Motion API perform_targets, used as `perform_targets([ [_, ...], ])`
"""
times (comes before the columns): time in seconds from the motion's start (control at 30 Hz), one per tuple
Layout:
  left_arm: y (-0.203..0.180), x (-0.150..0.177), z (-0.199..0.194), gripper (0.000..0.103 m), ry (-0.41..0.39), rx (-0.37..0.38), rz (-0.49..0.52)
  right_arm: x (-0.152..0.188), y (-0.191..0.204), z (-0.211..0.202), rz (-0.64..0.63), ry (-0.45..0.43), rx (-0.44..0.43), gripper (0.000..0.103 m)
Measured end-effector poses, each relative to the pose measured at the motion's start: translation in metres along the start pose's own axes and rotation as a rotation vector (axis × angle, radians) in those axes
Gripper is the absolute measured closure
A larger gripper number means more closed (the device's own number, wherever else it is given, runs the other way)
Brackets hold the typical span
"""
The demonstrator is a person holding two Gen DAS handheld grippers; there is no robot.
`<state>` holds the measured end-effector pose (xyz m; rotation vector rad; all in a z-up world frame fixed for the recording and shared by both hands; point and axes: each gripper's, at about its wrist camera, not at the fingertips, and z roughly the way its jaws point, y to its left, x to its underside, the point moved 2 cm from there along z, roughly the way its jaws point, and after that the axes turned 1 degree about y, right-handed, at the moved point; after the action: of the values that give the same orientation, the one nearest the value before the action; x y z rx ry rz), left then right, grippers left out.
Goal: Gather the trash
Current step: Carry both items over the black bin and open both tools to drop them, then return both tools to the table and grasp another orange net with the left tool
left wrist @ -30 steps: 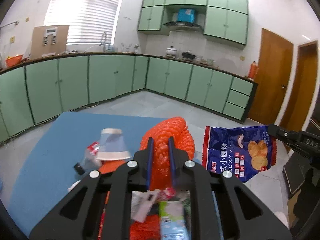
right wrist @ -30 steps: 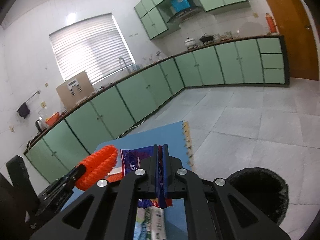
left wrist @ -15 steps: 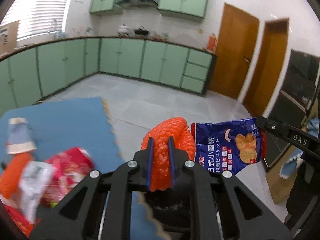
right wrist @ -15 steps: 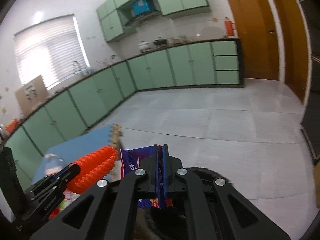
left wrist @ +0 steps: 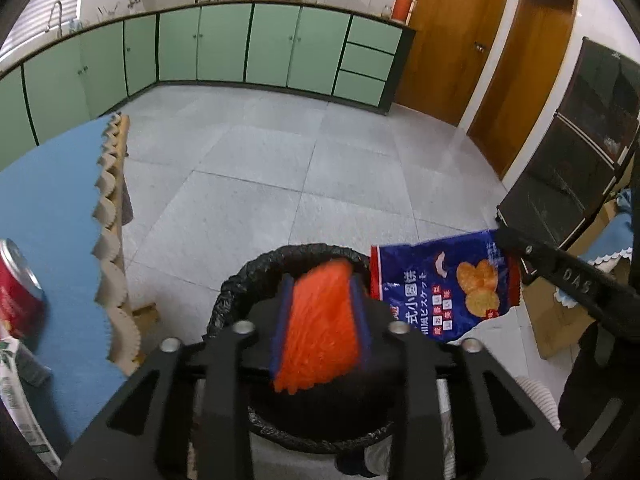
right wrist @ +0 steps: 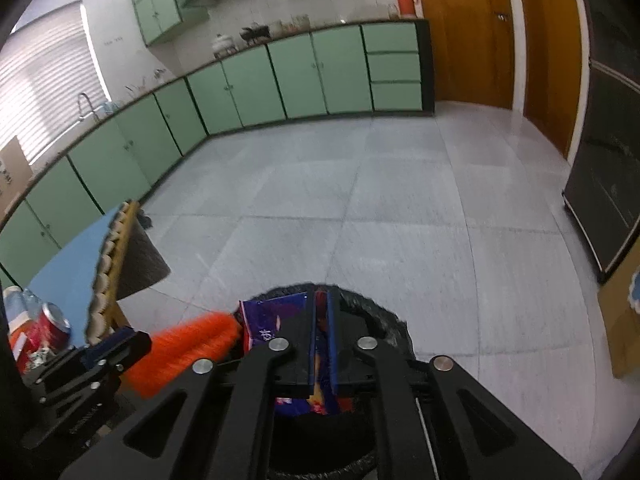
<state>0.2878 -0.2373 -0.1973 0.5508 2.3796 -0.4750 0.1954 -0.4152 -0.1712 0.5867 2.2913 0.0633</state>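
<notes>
Above the black-lined bin (left wrist: 232, 292), the left gripper (left wrist: 322, 320) has just been opening, and the blurred orange foam net (left wrist: 320, 332) sits loosely between its 2 fingers. The right gripper (right wrist: 322, 344) pinches the blue snack bag (left wrist: 440, 284) narrowly. Released off-centre, the bag may catch the rim and fall outside.

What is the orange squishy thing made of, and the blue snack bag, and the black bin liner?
The orange thing looks like soft foam netting, matte: its surface is ribbed and meshy. The blue snack bag seems thin glossy plastic film, printed, creased and catching light. The bin liner looks like thin black plastic, crinkled and slightly shiny at the rim.
</notes>
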Motion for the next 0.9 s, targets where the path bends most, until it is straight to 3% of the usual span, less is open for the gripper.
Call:
perform_targets([
  [0.13,0.003,-0.004,0.001,0.062,0.002,0.011,-0.006,0.004,-0.002,0.002,0.003,0.012,0.006,0.083],
  [0.2,0.002,-0.004,-0.002,0.059,-0.008,0.011,-0.011,0.005,-0.001,-0.002,0.000,0.007,0.007,0.061],
  [0.23,0.003,-0.003,-0.008,0.056,-0.016,0.009,-0.013,0.005,-0.001,-0.004,0.000,0.001,0.008,0.056],
  [0.37,0.010,-0.005,-0.040,0.045,-0.083,-0.030,-0.013,0.002,0.008,-0.021,-0.005,-0.021,0.009,0.049],
  [0.47,0.018,-0.007,-0.072,0.034,-0.149,-0.077,-0.013,-0.001,0.023,-0.039,-0.027,-0.061,0.011,0.035],
  [0.6,0.034,-0.006,-0.118,0.027,-0.228,-0.149,-0.025,-0.002,0.054,-0.063,-0.079,-0.128,0.002,0.016],
  [0.7,0.052,-0.001,-0.152,0.024,-0.276,-0.206,-0.047,-0.002,0.082,-0.080,-0.112,-0.170,-0.036,0.011],
  [0.9,0.098,0.016,-0.209,0.023,-0.333,-0.351,-0.107,0.005,0.141,-0.101,-0.167,-0.218,-0.142,0.010],
])
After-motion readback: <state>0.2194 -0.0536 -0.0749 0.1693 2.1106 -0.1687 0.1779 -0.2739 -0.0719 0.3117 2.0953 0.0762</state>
